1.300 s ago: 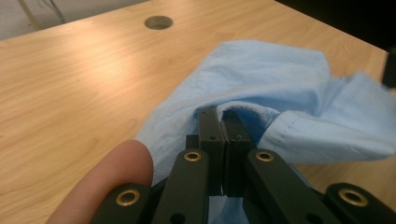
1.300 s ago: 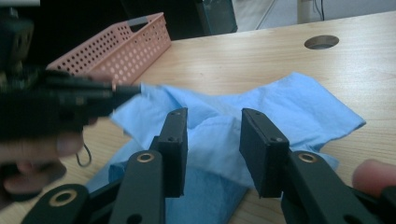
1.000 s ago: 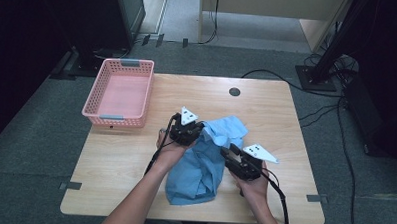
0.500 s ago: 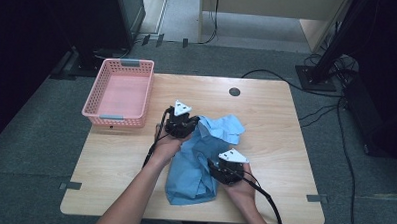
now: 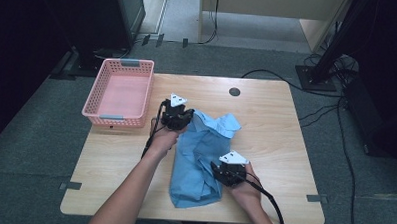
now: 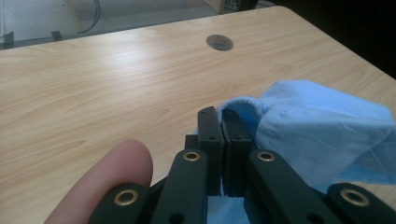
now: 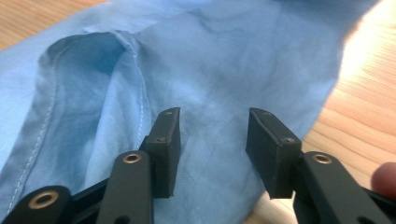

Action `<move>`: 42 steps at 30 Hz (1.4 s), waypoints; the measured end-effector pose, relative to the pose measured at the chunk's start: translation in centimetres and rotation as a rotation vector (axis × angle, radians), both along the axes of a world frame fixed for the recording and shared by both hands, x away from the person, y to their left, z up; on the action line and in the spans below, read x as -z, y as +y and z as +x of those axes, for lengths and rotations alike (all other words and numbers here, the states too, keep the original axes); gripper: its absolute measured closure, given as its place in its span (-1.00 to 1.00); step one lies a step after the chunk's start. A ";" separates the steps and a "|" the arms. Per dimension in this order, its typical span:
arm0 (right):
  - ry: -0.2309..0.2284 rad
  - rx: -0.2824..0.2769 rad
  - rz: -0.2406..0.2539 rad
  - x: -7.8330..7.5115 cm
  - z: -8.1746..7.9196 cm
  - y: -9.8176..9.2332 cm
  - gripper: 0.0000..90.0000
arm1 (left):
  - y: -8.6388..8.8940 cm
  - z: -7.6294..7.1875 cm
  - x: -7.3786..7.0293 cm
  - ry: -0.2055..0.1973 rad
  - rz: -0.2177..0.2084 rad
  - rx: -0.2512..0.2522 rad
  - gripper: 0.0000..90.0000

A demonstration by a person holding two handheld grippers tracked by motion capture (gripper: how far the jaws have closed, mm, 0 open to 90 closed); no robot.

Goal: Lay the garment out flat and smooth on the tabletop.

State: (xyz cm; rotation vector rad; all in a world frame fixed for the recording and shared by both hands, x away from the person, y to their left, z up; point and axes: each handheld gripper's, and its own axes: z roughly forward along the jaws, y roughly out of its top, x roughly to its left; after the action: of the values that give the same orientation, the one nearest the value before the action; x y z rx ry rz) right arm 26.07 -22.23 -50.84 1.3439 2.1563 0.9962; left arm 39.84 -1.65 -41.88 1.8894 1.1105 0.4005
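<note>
From above, a crumpled blue shirt (image 5: 201,157) lies mid-bench (image 5: 266,124), a pink basket (image 5: 119,92) at its ten o'clock. The left claw (image 5: 179,117) sits at the shirt's eleven o'clock corner; the right claw (image 5: 229,174) hovers at its four o'clock edge.

Left gripper view: the claw (image 6: 219,122), pressed together, pinches the shirt's hem (image 6: 243,105).

Right gripper view: the claw (image 7: 212,135), jaws spread and just closing slightly, hangs over flat cloth (image 7: 210,70), gripping nothing.
</note>
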 end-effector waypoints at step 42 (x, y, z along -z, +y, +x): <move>0.024 0.099 -0.010 -0.4 -4.3 -6.1 0.26 | -0.8 2.7 1.9 0.127 0.026 -0.046 0.54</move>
State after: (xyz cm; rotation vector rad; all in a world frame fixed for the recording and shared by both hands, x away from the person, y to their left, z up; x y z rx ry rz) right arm 21.81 -28.35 -50.48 1.4495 2.0876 0.9340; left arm 42.54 -2.45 -43.79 1.9366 1.2405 0.3255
